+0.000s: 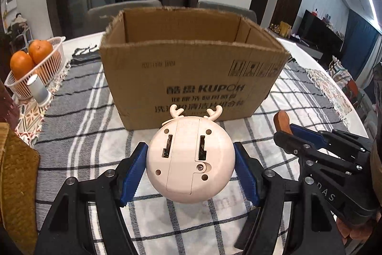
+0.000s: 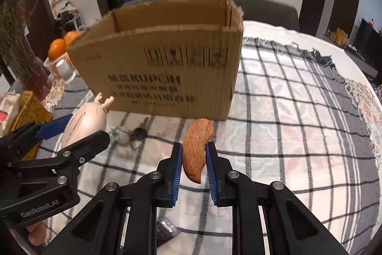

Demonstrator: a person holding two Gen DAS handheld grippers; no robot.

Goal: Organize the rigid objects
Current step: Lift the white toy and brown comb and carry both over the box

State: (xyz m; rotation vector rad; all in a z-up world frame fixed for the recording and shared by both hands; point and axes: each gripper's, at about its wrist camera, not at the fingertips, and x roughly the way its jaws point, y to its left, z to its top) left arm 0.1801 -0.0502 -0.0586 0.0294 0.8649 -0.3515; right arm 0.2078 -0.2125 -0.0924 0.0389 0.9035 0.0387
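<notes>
My left wrist camera looks forward and down along its own fingers, close over the plaid tablecloth [image 1: 78,97], facing the cardboard box [image 1: 191,68] head-on. My right wrist camera sits just to the right, tilted down likewise, seeing the same box [image 2: 162,68] from its right corner. Both views share the box, the cloth, the orange basket [image 1: 50,63], and each other's gripper at the frame edge.

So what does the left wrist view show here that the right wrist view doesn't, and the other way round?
Left wrist only: the round toy's underside with two slots and a screw, and a small grey cylinder beside the basket.
Right wrist only: a bunch of keys on the checked cloth, and the wooden piece seen whole.
Both: the open cardboard box, the oranges, the left gripper and right gripper each shut on its object.
</notes>
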